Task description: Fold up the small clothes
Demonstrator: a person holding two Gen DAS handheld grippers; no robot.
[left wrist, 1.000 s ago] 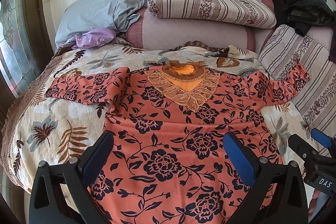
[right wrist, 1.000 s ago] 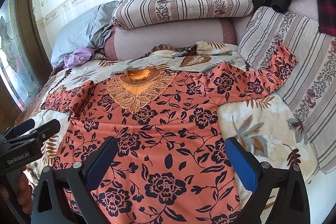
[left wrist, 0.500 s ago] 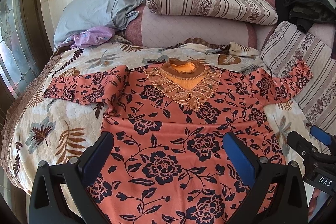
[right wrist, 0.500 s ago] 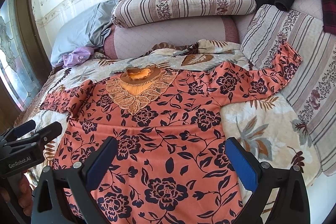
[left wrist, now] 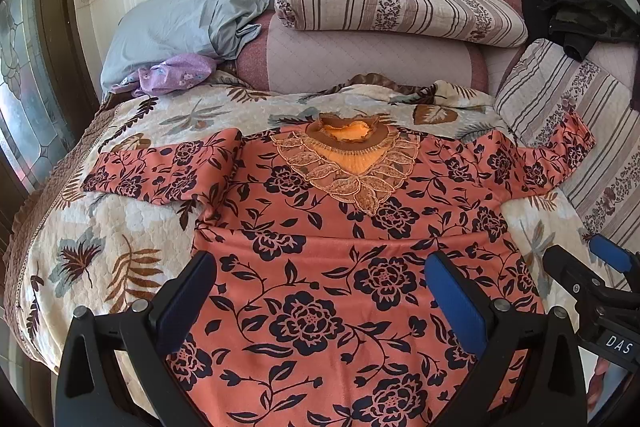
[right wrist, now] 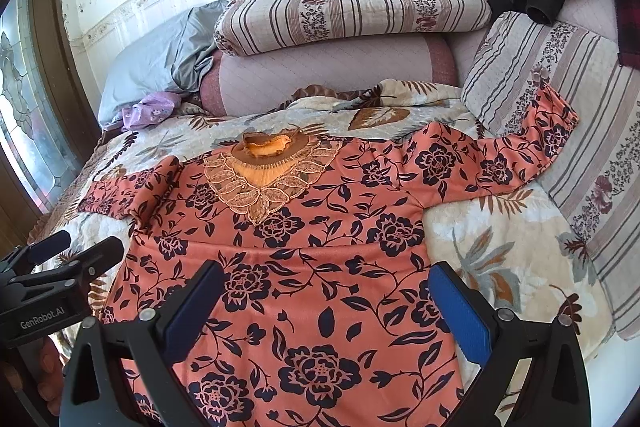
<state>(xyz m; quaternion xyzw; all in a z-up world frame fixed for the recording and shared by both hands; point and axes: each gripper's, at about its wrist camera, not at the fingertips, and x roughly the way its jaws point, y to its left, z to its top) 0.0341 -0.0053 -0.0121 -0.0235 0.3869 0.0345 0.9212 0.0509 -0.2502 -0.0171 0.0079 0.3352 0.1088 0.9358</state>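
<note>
Left wrist view: left sleeve (left wrist: 160, 167) out flat on quilt (left wrist: 100, 227); coral floral top (left wrist: 340, 227) spread face-up, unfolded. Left gripper (left wrist: 320, 291) fingers wide, empty, over lower body. Right gripper (right wrist: 324, 295) likewise wide, empty; right sleeve (right wrist: 520, 155) draped onto striped cushion (right wrist: 580, 87). Step judged: pre-fold approach. Next: pinch sleeve, fold inward.

Both wrist views look toward 12 o'clock from low over the bed's (left wrist: 120, 227) near edge, side by side, sharing the floral top (left wrist: 320, 267) and pillows (right wrist: 352, 13).
</note>
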